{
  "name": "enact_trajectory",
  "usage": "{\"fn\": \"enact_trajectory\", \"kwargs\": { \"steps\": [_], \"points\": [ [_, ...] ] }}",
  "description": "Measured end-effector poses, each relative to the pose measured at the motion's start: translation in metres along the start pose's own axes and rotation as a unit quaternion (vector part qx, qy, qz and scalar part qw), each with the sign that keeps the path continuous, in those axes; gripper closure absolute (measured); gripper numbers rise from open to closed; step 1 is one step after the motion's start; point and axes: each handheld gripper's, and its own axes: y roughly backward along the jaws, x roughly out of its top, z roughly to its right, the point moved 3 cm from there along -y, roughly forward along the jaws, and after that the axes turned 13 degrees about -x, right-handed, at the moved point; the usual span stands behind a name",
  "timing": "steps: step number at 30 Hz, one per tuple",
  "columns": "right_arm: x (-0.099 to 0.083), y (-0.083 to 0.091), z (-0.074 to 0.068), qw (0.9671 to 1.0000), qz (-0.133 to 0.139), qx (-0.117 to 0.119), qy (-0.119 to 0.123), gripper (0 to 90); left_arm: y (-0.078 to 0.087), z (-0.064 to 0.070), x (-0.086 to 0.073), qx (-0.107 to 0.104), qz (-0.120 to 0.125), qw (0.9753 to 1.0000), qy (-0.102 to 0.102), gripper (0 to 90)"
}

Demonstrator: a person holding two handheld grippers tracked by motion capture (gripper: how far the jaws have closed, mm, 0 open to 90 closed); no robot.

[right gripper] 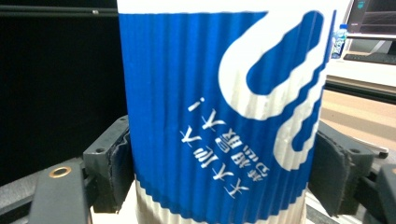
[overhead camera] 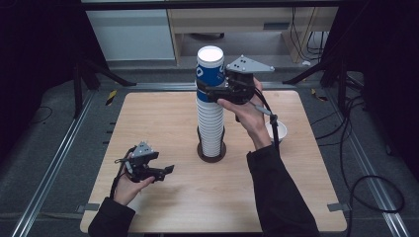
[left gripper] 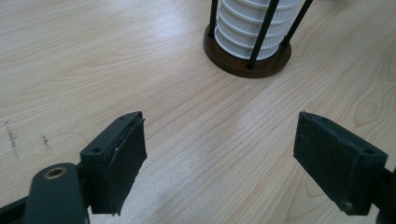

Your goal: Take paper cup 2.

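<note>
- Cup (overhead camera: 211,69): blue, ribbed, white swirl and lettering printed upside down; tops the stack (overhead camera: 211,126) on the table (overhead camera: 163,123).
- Right gripper (overhead camera: 210,90): jaws clamp the cup's sides.
- Left gripper (overhead camera: 170,170): jaws wide apart, holding nothing.

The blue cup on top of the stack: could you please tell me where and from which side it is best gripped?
Grip the blue cup across its ribbed side wall, low down near its bottom edge, coming in level from the right, as the right tongs do. It sits upside down atop the tall white stack, so the closed top offers no hold; the ribs should resist slipping.
</note>
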Motion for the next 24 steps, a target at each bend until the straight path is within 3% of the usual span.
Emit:
{"fn": "enact_trajectory", "kwargs": {
  "steps": [13, 17, 24],
  "points": [
    [0.021, 0.009, 0.002, 0.9996, 0.026, -0.004, 0.002, 20.4, 0.001, 0.000, 0.000, 0.001, 0.002, 1.0000, 0.000, 16.4],
    [0.027, 0.018, 0.003, 0.9994, 0.032, -0.007, 0.011, 20.4, 0.001, 0.000, 0.000, 0.002, 0.003, 1.0000, 0.000, 16.4],
    [0.029, 0.044, 0.017, 0.9990, 0.039, -0.019, 0.014, 20.4, 0.002, 0.000, 0.001, 0.003, 0.004, 1.0000, -0.001, 16.4]
  ]
}}
